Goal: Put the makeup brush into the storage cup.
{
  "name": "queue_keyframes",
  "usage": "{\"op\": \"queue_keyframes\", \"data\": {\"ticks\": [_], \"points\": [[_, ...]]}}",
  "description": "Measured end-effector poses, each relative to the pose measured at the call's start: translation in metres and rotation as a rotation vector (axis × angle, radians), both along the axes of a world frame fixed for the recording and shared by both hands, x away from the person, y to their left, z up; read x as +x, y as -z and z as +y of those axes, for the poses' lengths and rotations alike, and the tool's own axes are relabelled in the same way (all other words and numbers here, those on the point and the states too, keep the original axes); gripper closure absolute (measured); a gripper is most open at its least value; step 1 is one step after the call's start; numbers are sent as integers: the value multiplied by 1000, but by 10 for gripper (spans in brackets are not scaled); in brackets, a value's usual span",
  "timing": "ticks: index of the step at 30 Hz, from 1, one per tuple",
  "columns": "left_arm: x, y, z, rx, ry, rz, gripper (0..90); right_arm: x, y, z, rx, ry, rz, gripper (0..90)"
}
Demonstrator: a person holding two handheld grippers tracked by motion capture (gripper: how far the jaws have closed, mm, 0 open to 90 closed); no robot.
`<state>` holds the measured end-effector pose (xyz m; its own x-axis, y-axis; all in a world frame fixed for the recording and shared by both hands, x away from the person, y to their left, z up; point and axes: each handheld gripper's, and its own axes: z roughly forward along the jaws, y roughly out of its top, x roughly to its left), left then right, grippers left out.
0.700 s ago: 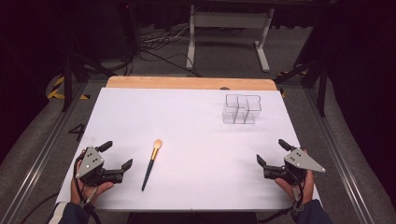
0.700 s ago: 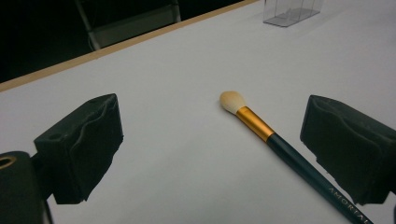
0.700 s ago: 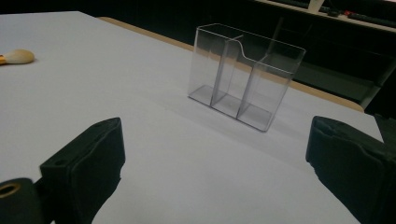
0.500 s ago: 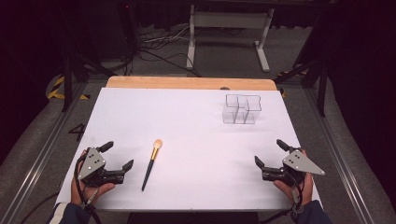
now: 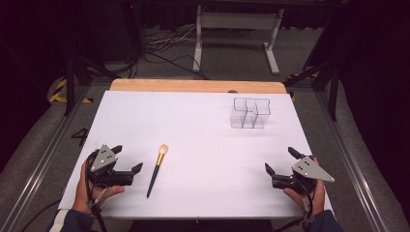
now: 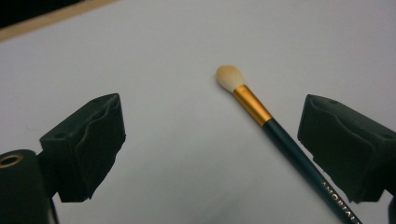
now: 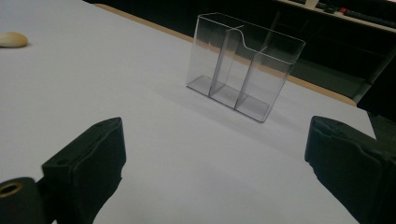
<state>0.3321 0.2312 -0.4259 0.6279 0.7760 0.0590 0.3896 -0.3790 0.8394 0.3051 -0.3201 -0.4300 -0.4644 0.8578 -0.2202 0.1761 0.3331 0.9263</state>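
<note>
so the makeup brush (image 5: 157,169) is lying flat on the white table cover (image 5: 193,125), near the front left, cream bristle tip pointing away from the person and the dark handle running back toward the front edge. gold ferrule just below the bristles, some white lettering on the handle but it's cut off in the left gripper view so can't read it all.

left gripper (image 5: 125,160) sits just left of the brush, jaws spread wide, holding nothing. in the left gripper view the brush (image 6: 280,135) lies between the two jaws, closer to the right one, handle passing just beside it. can't tell if they touch.

right gripper (image 5: 281,162) is over at the front right, well apart from the brush, jaws wide too and empty. it's facing the clear plastic organizer (image 7: 243,65), which stands upright toward the far right of the table, split into compartments, nothing inside.
</note>
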Motion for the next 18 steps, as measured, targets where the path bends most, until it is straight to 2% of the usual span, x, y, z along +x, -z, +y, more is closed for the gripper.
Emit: {"op": "queue_keyframes", "data": {"ticks": [1,2,3,4,5,6,7,9,10,11,14,15,16,18], "points": [[4,-2,-4,70,-30,62,92,1,0,0,0,0,3,60],[7,-4,-6,112,-46,90,106,1,1,1,-1,-2,5,60],[9,-5,-7,113,-46,113,106,1,2,1,-7,-3,12,60],[12,-8,-11,108,-42,173,119,2,3,1,-11,-5,16,60],[15,-10,-15,124,-46,218,143,2,3,1,-21,-4,22,60],[15,-10,-15,124,-46,218,138,2,3,1,-21,-4,22,60],[20,-13,-21,131,-53,264,138,2,4,1,-24,-4,25,60],[29,-14,-32,155,-35,336,163,3,5,1,-33,-3,30,60],[32,-14,-37,164,-32,353,161,3,5,1,-33,-3,30,61],[32,-14,-37,164,-32,353,165,3,5,1,-31,-1,28,62],[44,-12,-53,199,-14,407,169,4,5,2,-29,2,30,62],[51,-11,-59,190,-11,433,189,4,5,2,-32,1,31,63],[51,-11,-59,190,-11,433,193,4,6,2,-36,2,31,62],[60,-8,-67,206,-14,486,197,4,6,2,-39,1,32,63]]}}
